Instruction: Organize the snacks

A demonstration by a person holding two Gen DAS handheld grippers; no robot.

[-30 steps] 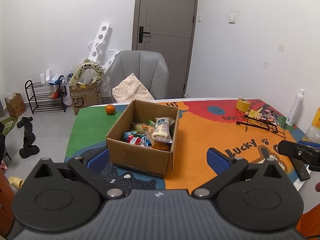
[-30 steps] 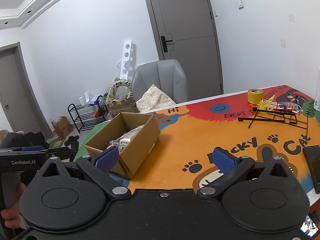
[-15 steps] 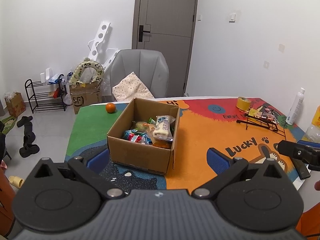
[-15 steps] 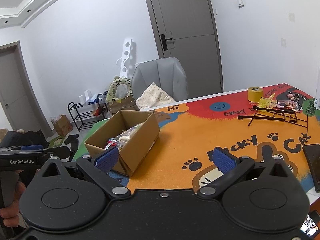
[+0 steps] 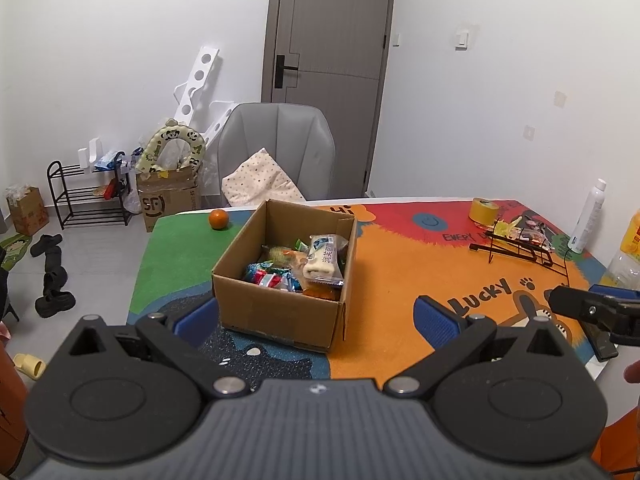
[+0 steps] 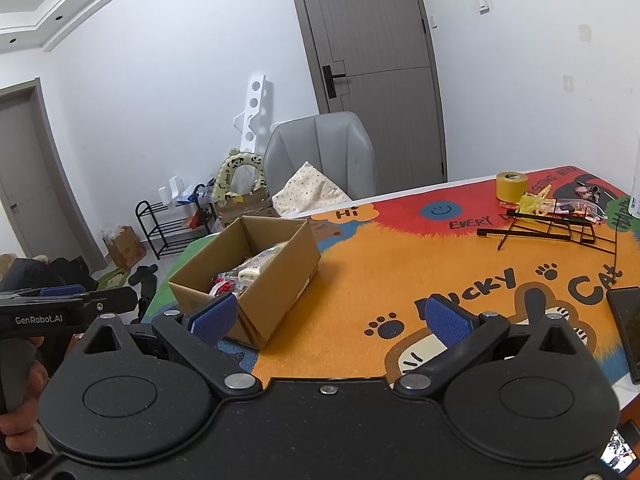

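Note:
An open cardboard box (image 5: 280, 312) stands on the colourful table mat, holding several snack packets (image 5: 296, 268), with a white wrapped bar (image 5: 323, 260) on top. It also shows in the right wrist view (image 6: 280, 280), left of centre. My left gripper (image 5: 316, 320) is open and empty, held back from the box's near wall. My right gripper (image 6: 328, 320) is open and empty, to the right of the box and above the orange part of the mat.
An orange (image 5: 218, 219) lies on the green corner of the mat. A yellow tape roll (image 5: 484, 210), a black wire rack (image 5: 520, 246), a white bottle (image 5: 586, 220) and a phone (image 6: 628, 328) are at the right. A grey chair (image 5: 276, 152) stands behind the table.
Both grippers have drifted slightly; the box sits a little higher in the left view and nearer in the right view. Both stay open and empty.

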